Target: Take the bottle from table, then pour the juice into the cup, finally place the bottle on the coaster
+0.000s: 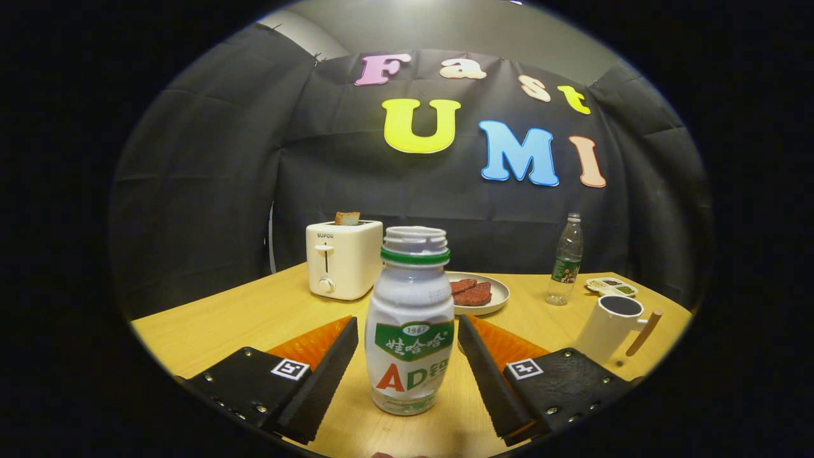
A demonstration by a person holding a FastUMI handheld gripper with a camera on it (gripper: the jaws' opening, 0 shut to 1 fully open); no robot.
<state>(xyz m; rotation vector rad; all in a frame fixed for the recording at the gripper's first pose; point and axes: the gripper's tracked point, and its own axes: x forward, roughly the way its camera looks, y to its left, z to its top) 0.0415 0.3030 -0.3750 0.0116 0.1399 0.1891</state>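
Right, the juice bottle (410, 324) stands upright on the table (254, 315), its long axis vertical, squarely between the gripper's (407, 362) jaws, which are spread wide and clear of both its sides, with the mug (609, 327) off to the bottle's right.

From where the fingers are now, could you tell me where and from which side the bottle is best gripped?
Grip the bottle around its wide labelled body, coming straight on from the near side. It stands upright on the table, already between the open fingers of the hand-held gripper, with a gap on each side. The body looks round and straight-sided there, while the neck narrows under the cap, so closing at label height probably holds best.
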